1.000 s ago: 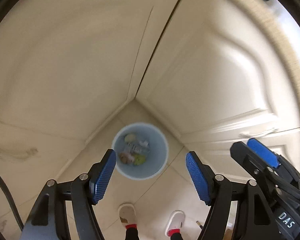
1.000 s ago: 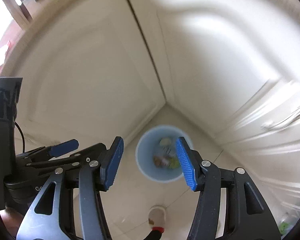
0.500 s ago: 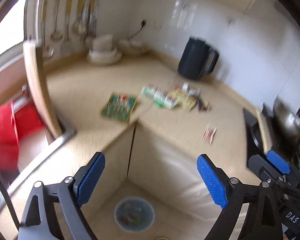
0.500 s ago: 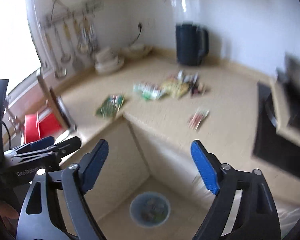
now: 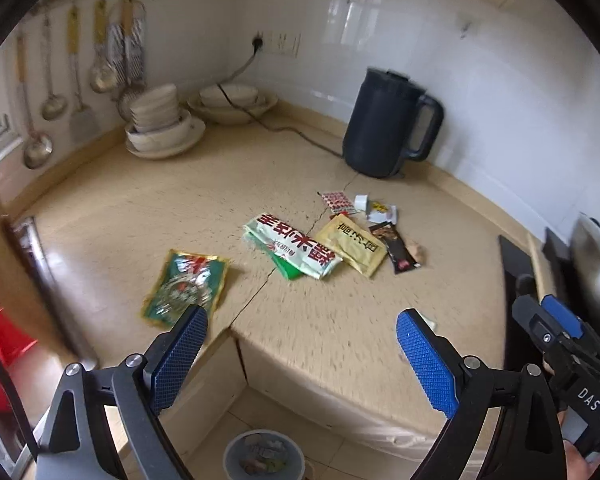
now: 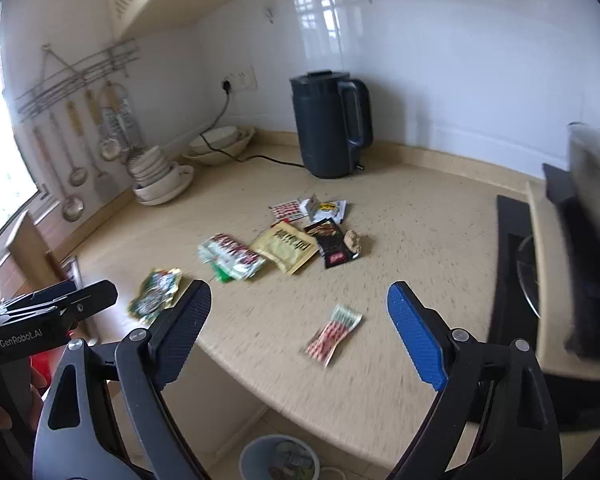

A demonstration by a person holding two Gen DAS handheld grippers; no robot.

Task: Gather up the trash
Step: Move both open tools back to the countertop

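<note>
Several wrappers lie on the beige countertop (image 5: 120, 208): a green packet (image 5: 186, 286) (image 6: 156, 294) near the corner edge, a white-and-green bag with red letters (image 5: 292, 250) (image 6: 232, 258), a yellow sachet (image 5: 352, 244) (image 6: 286, 248), a black wrapper (image 5: 396, 248) (image 6: 332, 242), and small ones (image 5: 340, 202) by the kettle. A red striped wrapper (image 6: 334, 332) lies alone near the front edge. The pale blue bin (image 5: 264, 456) (image 6: 280, 460) stands on the floor below, with trash inside. My left gripper (image 5: 300, 316) and right gripper (image 6: 299, 288) hover above the counter edge, both open and holding nothing.
A dark kettle (image 5: 384, 120) stands at the back, its cord running to a wall socket. Stacked bowls (image 5: 160, 124) and hanging utensils (image 5: 80, 76) fill the back left corner. A black stove (image 6: 516, 256) with a pot sits to the right. Something red (image 5: 0, 336) shows low left.
Both grippers rose from the floor bin, past the cabinet doors, to above the countertop. Both sets of jaws spread wider. The bin now sits at the bottom edge of both views.
</note>
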